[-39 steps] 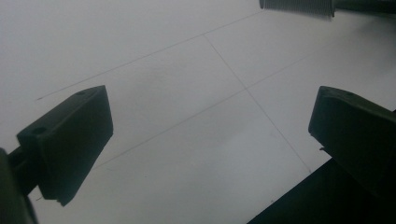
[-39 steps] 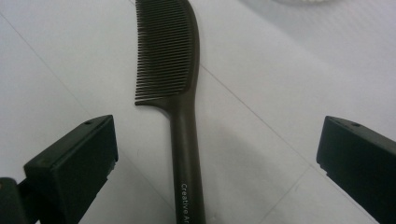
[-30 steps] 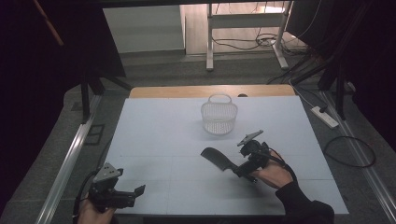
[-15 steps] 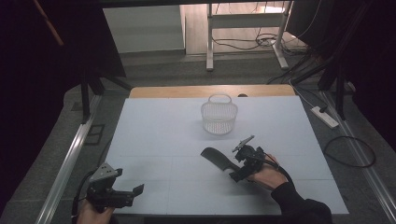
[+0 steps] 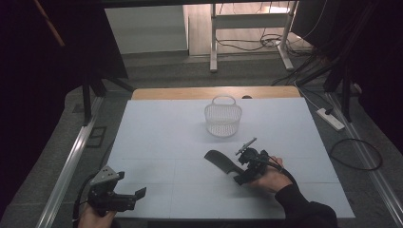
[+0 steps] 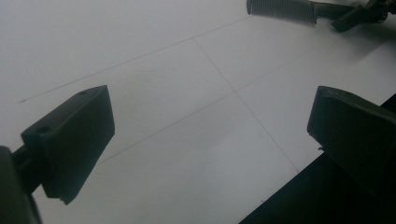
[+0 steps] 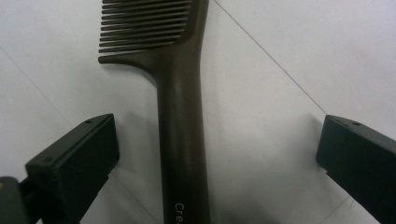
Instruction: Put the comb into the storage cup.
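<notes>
Lying flat on the white table (image 5: 157, 142), the dark comb (image 7: 182, 121) is sitting between the wide-open jaws of the right gripper (image 7: 219, 154), its handle untouched by either. Near the table's front left corner, the left gripper (image 6: 210, 135) is hovering, jaws spread and holding nothing.

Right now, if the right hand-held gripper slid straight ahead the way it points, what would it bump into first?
Probably nothing: the right hand-held gripper stands open astride the comb, so its handle would slide between the jaws.
</notes>
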A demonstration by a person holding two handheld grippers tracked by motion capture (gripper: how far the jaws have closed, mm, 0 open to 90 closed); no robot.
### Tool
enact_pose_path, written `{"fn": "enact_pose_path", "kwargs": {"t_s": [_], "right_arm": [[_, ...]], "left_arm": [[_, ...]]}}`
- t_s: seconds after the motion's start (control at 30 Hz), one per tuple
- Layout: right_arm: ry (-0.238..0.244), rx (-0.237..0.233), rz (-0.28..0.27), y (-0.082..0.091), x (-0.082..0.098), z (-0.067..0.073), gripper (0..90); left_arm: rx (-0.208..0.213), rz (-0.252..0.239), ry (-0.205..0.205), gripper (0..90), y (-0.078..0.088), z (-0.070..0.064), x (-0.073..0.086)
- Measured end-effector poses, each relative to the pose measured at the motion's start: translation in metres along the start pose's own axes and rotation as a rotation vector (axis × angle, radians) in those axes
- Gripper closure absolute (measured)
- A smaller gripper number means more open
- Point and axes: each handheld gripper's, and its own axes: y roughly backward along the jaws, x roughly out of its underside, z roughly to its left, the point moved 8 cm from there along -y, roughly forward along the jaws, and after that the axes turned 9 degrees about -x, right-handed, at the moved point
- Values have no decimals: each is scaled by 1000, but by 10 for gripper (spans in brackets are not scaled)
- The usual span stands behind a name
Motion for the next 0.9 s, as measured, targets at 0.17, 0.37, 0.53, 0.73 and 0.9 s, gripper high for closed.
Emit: {"fn": "enact_pose_path", "kwargs": {"t_s": [0.17, 0.37, 0.53, 0.73, 0.9], "right_arm": [[18, -15, 17, 5, -2, 5, 174], [50, -30, 22, 12, -3, 13, 495], [49, -49, 24, 13, -4, 14, 713], [40, -53, 32, 13, -5, 14, 724], [41, -56, 28, 14, -4, 14, 726]], "left_arm": [[1, -1, 4, 21, 0, 0, 0], [2, 1, -2, 24, 0, 0, 0], [2, 1, 0, 25, 0, 0, 0], [-3, 1, -1, 26, 0, 0, 0], [-5, -1, 1, 25, 1, 0, 0]]}}
